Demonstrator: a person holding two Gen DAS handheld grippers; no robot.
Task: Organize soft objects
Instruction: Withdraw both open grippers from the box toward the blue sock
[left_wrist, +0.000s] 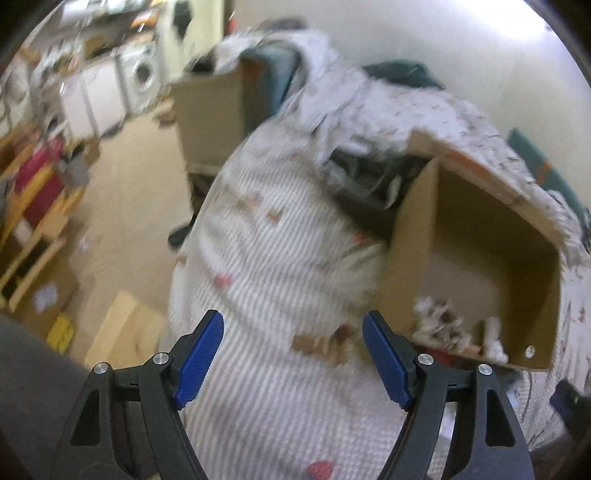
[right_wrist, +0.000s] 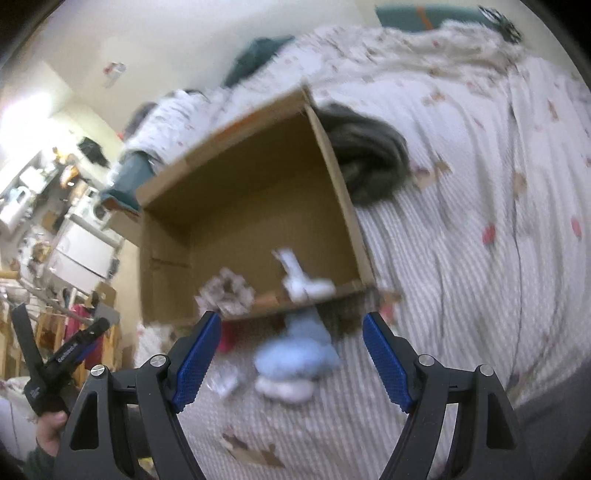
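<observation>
Off to the left of my left tongs (left_wrist: 291, 354) I see only floor and shelves; nothing there belongs to the job. Both of its blue pads stand wide apart, released, with bare striped bedspread (left_wrist: 266, 236) between them and nothing gripped. Ahead and to the right of them sits the cardboard box (left_wrist: 480, 258), open toward me, with a crumpled patterned cloth (left_wrist: 436, 325) and a small white piece (left_wrist: 493, 338) lying at its near edge.

Through the right camera, the other tool (right_wrist: 62, 354) shows at the far left, held in a hand (right_wrist: 50, 424). My right tongs (right_wrist: 291, 354) are also released, pads well apart and empty. Just ahead, almost centred between the pads, lies a pale blue soft thing (right_wrist: 295, 350) on the bed, with a white soft thing (right_wrist: 284, 389) touching its near side. A little scrap (right_wrist: 225, 382) lies just left of them. Beyond, the box holds the patterned cloth on the left and the white piece on the right. Farther right, a dark grey garment (right_wrist: 369, 155) is heaped against the box's outer wall.

I judge the step in hand to be picking up the blue item for the box. Both views are blurred, so I would steady first. Then bring the right tongs down straight, pads straddling the blue bulk, and pinch only it, not the bedspread underneath. Lift clear before swinging over the near wall.
</observation>
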